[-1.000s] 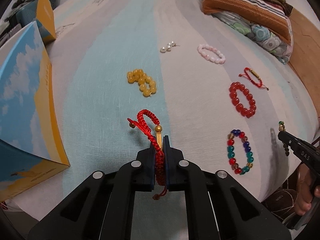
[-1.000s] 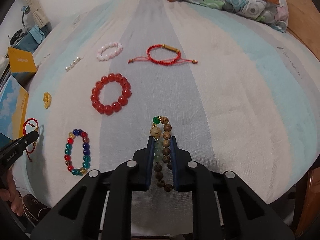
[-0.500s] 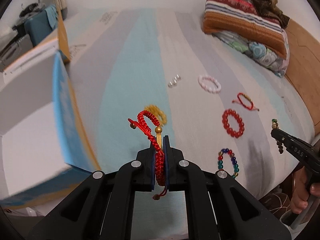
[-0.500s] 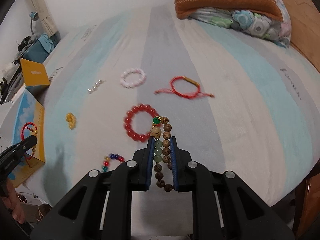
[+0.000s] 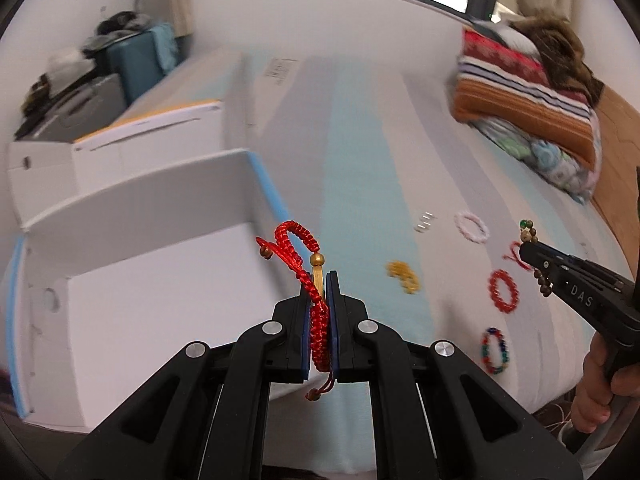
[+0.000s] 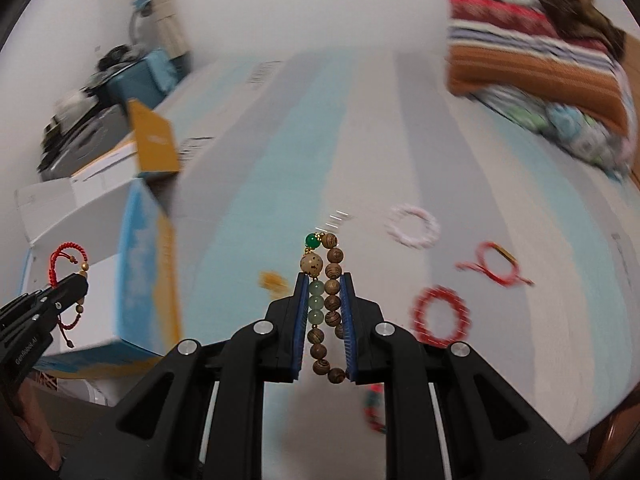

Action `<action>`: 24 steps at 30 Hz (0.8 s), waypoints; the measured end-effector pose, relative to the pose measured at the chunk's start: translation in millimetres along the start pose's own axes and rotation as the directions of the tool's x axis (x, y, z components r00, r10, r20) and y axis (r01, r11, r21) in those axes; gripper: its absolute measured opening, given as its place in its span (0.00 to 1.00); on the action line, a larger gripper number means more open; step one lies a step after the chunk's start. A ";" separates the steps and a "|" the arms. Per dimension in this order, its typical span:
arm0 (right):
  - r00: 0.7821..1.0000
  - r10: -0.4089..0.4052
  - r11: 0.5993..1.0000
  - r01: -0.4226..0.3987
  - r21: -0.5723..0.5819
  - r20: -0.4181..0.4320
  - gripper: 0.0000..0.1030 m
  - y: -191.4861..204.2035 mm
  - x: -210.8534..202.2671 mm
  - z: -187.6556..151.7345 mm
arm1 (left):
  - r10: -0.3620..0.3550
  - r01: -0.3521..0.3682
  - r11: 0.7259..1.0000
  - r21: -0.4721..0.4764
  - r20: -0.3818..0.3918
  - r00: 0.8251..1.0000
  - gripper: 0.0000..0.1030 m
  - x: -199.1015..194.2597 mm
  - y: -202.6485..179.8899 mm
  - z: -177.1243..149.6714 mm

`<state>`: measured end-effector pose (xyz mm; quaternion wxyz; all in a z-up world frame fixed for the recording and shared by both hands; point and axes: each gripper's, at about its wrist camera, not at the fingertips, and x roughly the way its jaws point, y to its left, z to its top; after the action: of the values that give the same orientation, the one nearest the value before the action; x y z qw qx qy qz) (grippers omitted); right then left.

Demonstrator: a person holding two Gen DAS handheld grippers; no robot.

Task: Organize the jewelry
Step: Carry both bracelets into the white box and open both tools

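My left gripper [image 5: 319, 276] is shut on a red braided cord bracelet [image 5: 304, 256] with a gold bar, held in the air beside the open white box [image 5: 160, 280] with blue and orange sides. My right gripper [image 6: 323, 280] is shut on a brown wooden bead bracelet [image 6: 333, 280] with green beads, held above the bed. It also shows at the right of the left wrist view [image 5: 528, 246]. On the striped bedspread [image 5: 360, 152] lie a red bead bracelet [image 5: 503, 291], a multicolour bead bracelet [image 5: 496, 350], a yellow bead bracelet [image 5: 404, 276], a pink bead bracelet [image 5: 472, 227], pearl earrings [image 5: 424, 222] and a second red cord bracelet [image 6: 494, 266].
Folded striped blankets and a floral pillow [image 5: 524, 92] lie at the far right of the bed. A small orange box [image 6: 154, 142] stands beyond the white box. A teal suitcase and clutter [image 5: 136, 56] sit at the far left by the wall.
Both grippers have risen and swung left toward the box, each still holding its bracelet. The bracelets on the bed now look smaller and farther away.
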<state>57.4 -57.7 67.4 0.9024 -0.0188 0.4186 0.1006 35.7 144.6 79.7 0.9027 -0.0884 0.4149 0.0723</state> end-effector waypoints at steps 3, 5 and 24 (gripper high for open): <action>0.999 0.038 0.998 -0.037 -0.056 0.013 0.14 44.1 2.0 10.6 | 0.046 -0.046 0.998 -0.044 0.003 0.999 0.06 -8.1 34.5 -1.5; 0.998 0.063 0.994 -0.062 -0.087 0.016 0.14 72.1 2.9 15.5 | 0.070 -0.070 0.995 -0.074 -0.002 0.998 0.06 -11.9 57.9 -4.0; 0.970 0.179 0.941 -0.218 -0.258 -0.166 0.14 257.7 70.1 -13.0 | 0.184 -0.211 0.951 -0.226 -0.132 0.974 0.06 2.2 185.7 -54.5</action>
<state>40.9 204.7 18.7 0.8447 -0.1082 0.4625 0.2466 -40.8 313.6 24.6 0.8496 -0.1580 0.4588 0.2067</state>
